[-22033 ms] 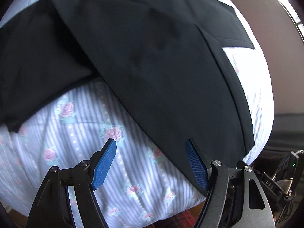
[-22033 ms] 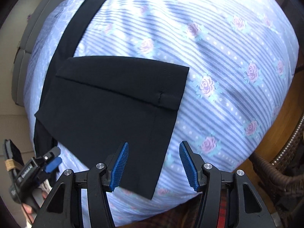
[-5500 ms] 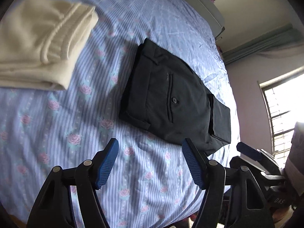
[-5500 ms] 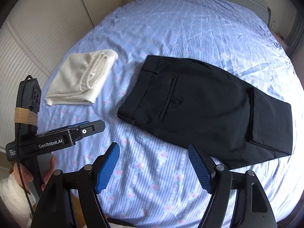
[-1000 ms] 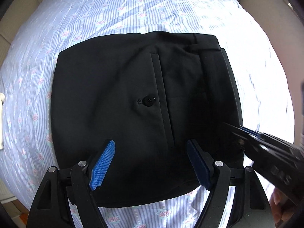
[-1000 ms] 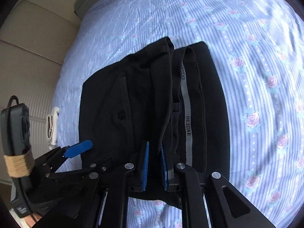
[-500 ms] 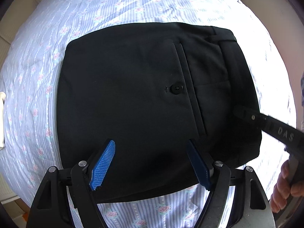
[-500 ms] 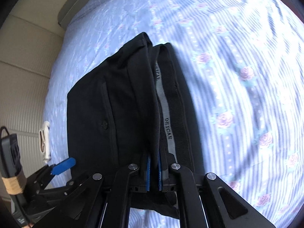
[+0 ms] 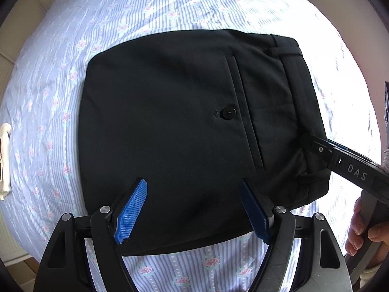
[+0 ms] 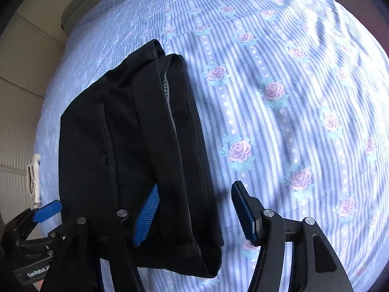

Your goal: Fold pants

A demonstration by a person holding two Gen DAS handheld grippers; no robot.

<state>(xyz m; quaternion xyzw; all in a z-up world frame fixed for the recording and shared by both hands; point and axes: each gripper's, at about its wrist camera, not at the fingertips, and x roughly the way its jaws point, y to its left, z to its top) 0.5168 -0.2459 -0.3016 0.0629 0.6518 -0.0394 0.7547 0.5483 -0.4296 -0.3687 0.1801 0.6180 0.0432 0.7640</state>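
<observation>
The black pants (image 9: 170, 126) lie folded into a compact rectangle on the bed, back pocket button (image 9: 228, 113) facing up. My left gripper (image 9: 193, 209) hovers open over their near edge, nothing between its pads. In the right wrist view the pants (image 10: 116, 146) fill the left side, waistband edge toward me. My right gripper (image 10: 195, 216) has its jaws opening; the waistband corner lies loose between the fingers, and the pads do not press it. The right gripper's tip (image 9: 323, 148) also shows at the pants' right edge.
The bed sheet (image 10: 279, 97) is blue-striped with roses and stretches wide to the right of the pants. A folded cream garment (image 9: 4, 160) lies at the far left edge. A grey headboard (image 10: 80, 2) and pale wall panels stand behind. A hand (image 9: 364, 228) holds the right gripper's handle.
The right gripper's jaws were shut on the waistband and now stand apart. The lifted top layer has settled flatter on the pile. The left gripper has stayed open in place.
</observation>
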